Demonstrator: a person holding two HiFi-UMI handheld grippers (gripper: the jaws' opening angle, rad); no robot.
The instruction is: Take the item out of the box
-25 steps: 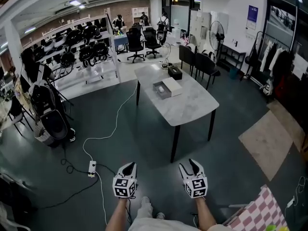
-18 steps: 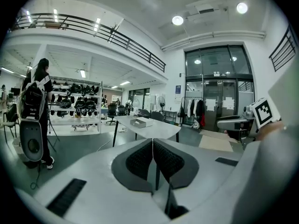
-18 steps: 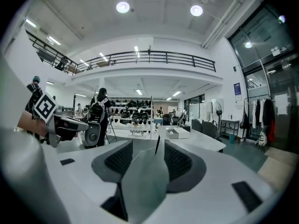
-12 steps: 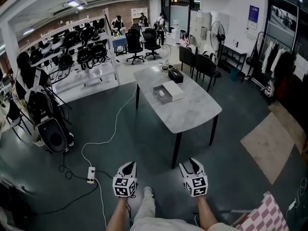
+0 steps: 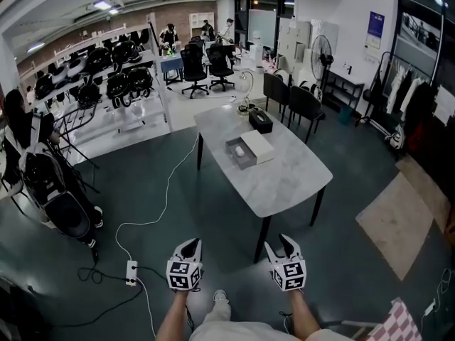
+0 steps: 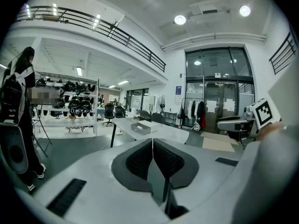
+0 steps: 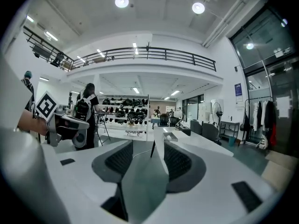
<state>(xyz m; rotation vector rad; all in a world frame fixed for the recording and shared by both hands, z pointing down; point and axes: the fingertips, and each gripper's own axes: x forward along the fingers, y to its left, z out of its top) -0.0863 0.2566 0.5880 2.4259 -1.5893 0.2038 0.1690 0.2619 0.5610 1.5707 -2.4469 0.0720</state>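
An open grey box (image 5: 237, 153) lies on the white marble table (image 5: 284, 172), far ahead of me. A small white item (image 5: 239, 150) sits inside it, and its white lid (image 5: 258, 146) rests against its right side. Both grippers hang low in front of me, well short of the table. My left gripper (image 5: 189, 244) is shut, its pads (image 6: 140, 160) meeting with nothing between them. My right gripper (image 5: 282, 240) is open and empty. The box shows small and distant in the left gripper view (image 6: 140, 127) and the right gripper view (image 7: 170, 136).
A black box (image 5: 260, 121) stands at the table's far end, with dark chairs (image 5: 302, 101) beside it. A white cable with a power strip (image 5: 131, 272) crosses the floor to my left. Shelves of helmets (image 5: 117, 77) and a person (image 5: 28, 148) stand at left.
I have walked closer to the table, and the view has shifted a little leftward. Both grippers hold the same pose in front of me.
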